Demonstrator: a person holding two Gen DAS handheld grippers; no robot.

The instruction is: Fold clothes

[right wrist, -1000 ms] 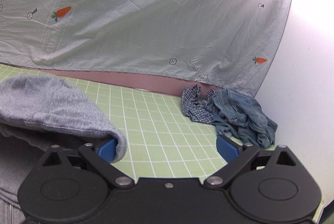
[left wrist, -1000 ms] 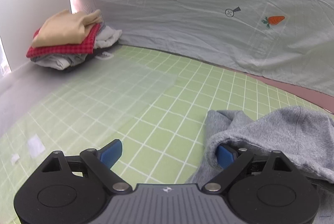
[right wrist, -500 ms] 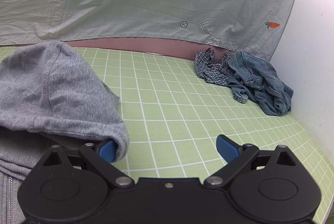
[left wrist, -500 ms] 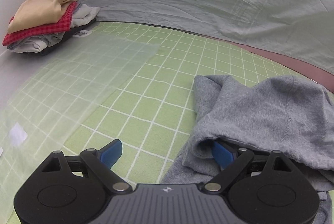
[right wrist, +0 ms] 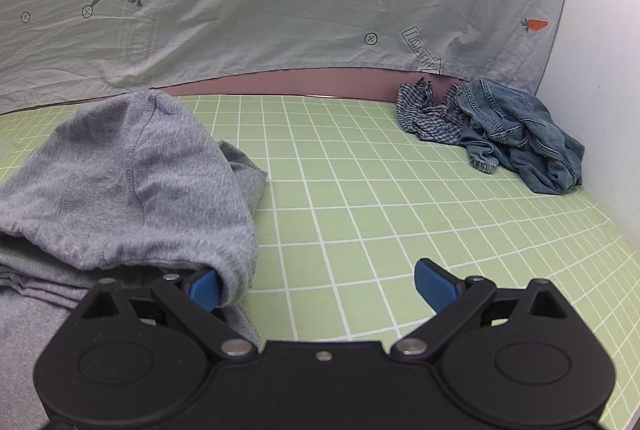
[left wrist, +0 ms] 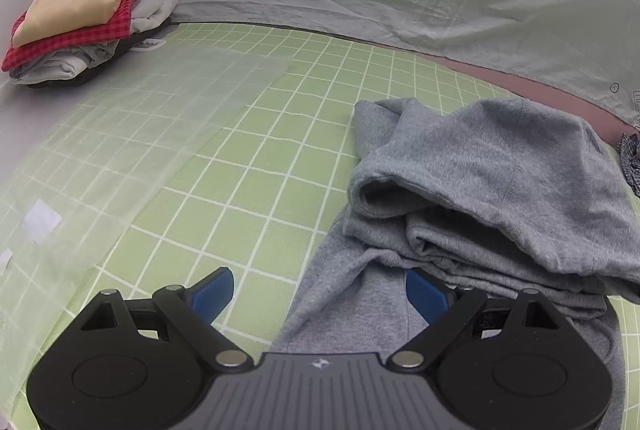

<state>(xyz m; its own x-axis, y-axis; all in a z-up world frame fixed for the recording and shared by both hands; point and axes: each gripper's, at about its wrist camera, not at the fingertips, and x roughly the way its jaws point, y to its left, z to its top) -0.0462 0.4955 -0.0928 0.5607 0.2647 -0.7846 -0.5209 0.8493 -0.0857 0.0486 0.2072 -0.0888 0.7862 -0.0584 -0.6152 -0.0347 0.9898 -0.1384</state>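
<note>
1. Your left tool (left wrist: 320,294) is spread wide and grips nothing; the grey hoodie (left wrist: 492,181) lies just ahead.
2. Your right tool (right wrist: 320,288) is wide too, empty, its left fingertip (right wrist: 204,288) under the hoodie's hem.
3. The hoodie sits mid-counter (right wrist: 360,189).

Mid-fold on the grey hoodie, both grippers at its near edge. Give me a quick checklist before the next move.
1. Left gripper open: ok, jaws apart with nothing clamped.
2. Right gripper open: ok, though the grey hoodie drapes over its left finger.
3. Fold lying flat: not ok, the hoodie is bunched, with a raised pocket at its left edge.
4. Green grid mat free beside the hoodie: ok.
5. Finished stack out of the way: ok, far left corner.
6. Unfolded denim and checked pile apart from the work: ok, far right corner.
</note>
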